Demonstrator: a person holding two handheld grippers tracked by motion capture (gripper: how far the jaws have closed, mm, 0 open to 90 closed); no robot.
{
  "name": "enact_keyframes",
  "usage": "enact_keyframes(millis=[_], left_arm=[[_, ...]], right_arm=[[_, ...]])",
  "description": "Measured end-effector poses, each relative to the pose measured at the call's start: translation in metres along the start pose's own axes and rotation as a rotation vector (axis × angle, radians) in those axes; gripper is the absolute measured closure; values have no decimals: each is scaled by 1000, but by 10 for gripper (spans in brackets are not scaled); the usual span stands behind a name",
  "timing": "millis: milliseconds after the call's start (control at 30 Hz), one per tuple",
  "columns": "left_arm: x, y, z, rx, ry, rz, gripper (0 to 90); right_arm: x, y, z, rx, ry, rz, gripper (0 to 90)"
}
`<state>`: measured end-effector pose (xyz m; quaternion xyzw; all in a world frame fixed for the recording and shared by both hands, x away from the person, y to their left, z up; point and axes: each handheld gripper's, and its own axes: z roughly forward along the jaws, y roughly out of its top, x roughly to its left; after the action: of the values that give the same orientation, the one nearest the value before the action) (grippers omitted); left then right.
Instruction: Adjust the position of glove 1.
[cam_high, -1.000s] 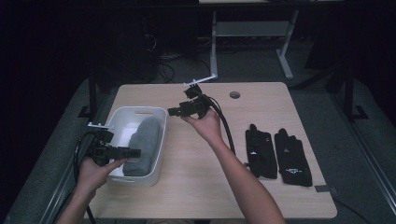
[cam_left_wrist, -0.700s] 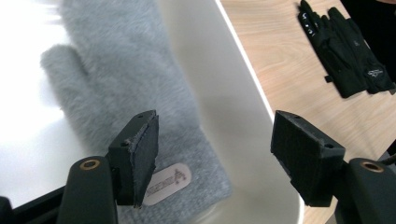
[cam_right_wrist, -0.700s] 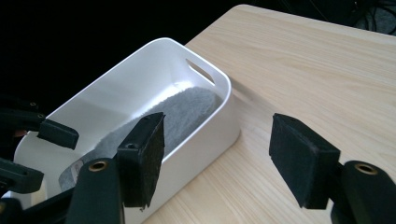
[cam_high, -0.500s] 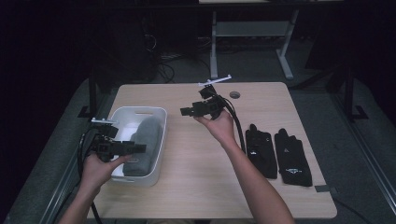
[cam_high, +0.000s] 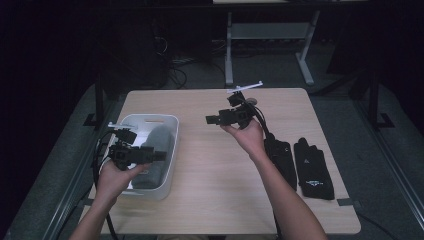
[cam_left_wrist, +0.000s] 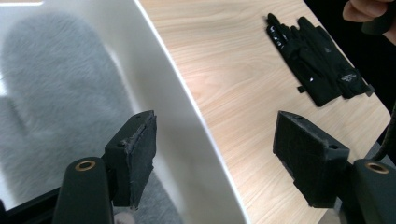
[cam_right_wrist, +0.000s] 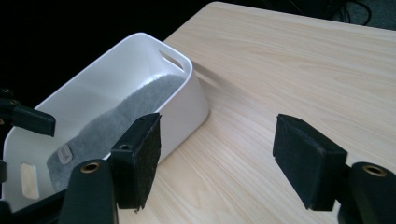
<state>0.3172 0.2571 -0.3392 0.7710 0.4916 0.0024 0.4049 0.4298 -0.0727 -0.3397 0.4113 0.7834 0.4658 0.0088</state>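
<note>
Just under the left gripper (cam_high: 159, 155), whose jaws have just been opening and stand apart on nothing, lies the grey fleece mitten (cam_left_wrist: 60, 93) in the white bin (cam_left_wrist: 187, 130). It looks soft, light and limp (pinch a thick fold by the cuff; a thin one could slip). Well beyond it, the right gripper (cam_high: 210, 119) has also been opening and holds nothing. Past that hand lie the black gloves (cam_high: 312, 170), thin and floppy.

Left gripper (cam_high: 159, 155) held low at left, jaws apart and empty, just been opening. Right gripper (cam_high: 210, 119) raised mid-table, pointing left, jaws likewise wide, empty, just been opening.
</note>
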Motion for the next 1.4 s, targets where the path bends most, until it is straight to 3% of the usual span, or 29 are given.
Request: enact_keyframes(millis=[300,933,1400], left_arm=[[-17,8,5,-7,-1,53,284],[-44,17,23,5,-24,110,274],[-67,21,40,8,-45,156,266]], right_arm=[[-11,-6,-21,7,-28,5,296],[-33,-26,-54,13,-74,35,277],[-55,-54,-94,2,-125,61,274]])
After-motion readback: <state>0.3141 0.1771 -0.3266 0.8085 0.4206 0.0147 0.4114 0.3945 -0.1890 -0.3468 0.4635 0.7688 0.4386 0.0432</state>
